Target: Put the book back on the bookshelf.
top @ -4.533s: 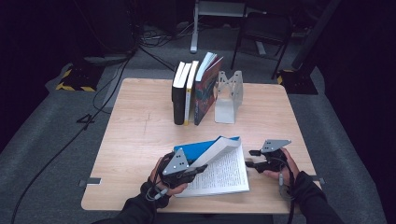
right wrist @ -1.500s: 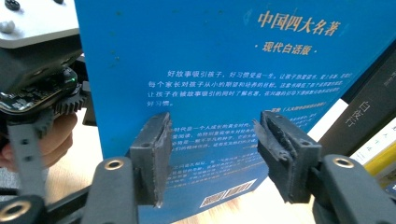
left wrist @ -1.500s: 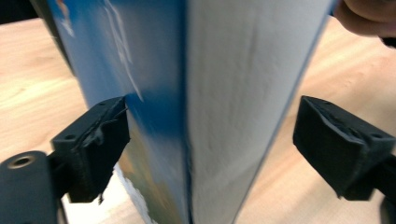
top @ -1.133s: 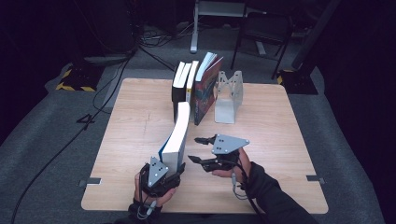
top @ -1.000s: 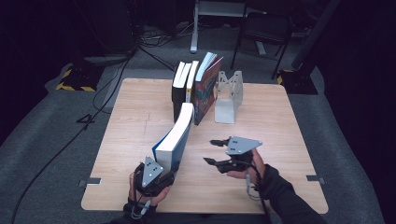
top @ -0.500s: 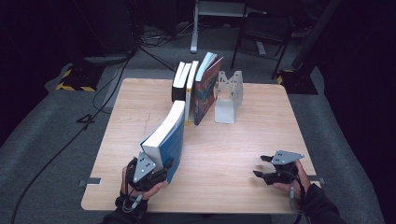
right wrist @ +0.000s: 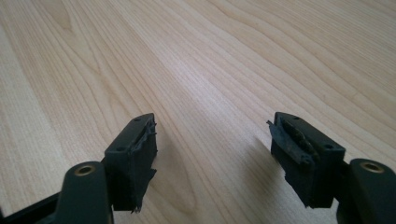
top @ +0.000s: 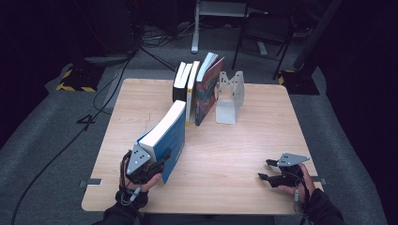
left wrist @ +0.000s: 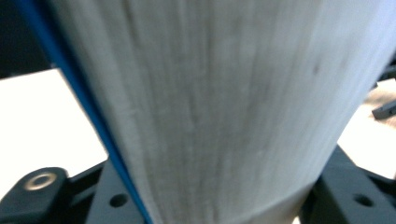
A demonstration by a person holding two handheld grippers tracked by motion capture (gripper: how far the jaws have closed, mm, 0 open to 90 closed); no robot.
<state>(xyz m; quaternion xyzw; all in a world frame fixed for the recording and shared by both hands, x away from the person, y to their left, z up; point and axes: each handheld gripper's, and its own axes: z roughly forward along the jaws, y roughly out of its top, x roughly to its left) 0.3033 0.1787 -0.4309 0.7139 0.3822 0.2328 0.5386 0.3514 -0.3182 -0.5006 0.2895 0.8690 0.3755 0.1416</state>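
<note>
I've got the blue book point(top: 166, 140) standing on its lower edge at the near-left of the table point(top: 244, 140), closed and leaning over to the left, with its white page block facing up. It's thick and blue-covered, its far end just short of the row of upright books point(top: 195, 89).

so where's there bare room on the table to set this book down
Bare wood lies between the blue book and the right gripper, and right of the metal bookend. It is crowded at the back, where the row of books stands.
</note>
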